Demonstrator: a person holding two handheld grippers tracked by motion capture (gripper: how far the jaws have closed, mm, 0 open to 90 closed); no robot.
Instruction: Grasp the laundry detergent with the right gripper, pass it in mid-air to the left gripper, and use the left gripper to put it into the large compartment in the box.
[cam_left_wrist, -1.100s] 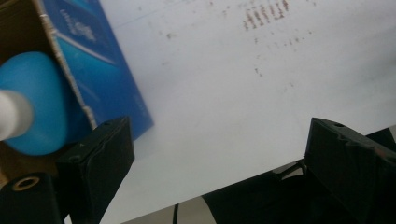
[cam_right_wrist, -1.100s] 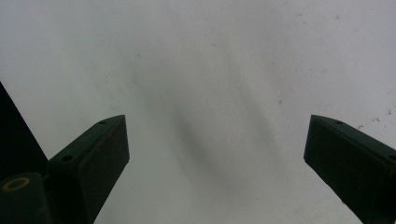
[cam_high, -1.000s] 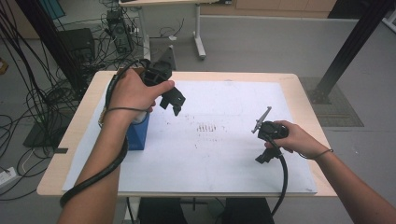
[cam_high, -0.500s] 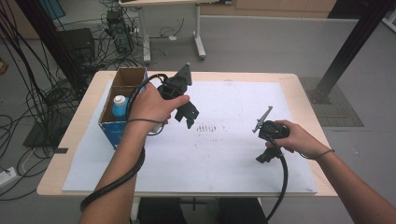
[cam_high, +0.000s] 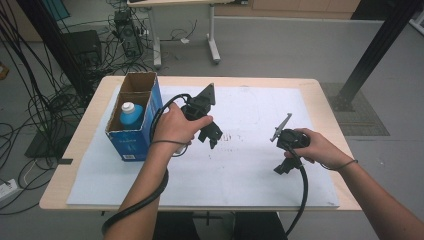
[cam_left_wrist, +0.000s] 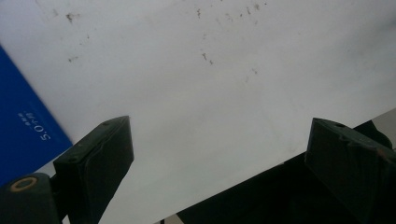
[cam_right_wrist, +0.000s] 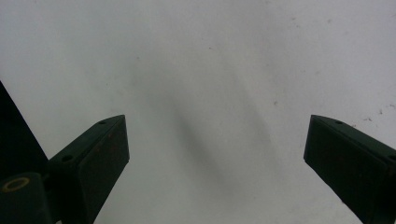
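White paper sheet (cam_high: 240, 170) covers most of the wooden table (cam_high: 65, 165); faint dark specks near its middle. Blue cardboard box (cam_high: 135, 135) stands open-topped at the sheet's 9 o'clock edge, a blue bottle (cam_high: 131, 115) with a white cap upright inside one compartment. Left gripper (cam_high: 212, 137) held just at 3 o'clock of the box, tips angled down toward the sheet; whether they touch the paper is hard to tell from above. Left gripper view: jaws wide apart, bare paper between them, nothing gripped, blue box wall at 8 o'clock of frame. Right gripper (cam_high: 280, 167) sits well apart toward 4 o'clock of the sheet, low over the paper, the hand wrapped round its body. Right gripper view: jaws spread wide, holding nothing, plain paper and a soft shadow between them. Cables (cam_high: 300, 200) trail off the table's near edge
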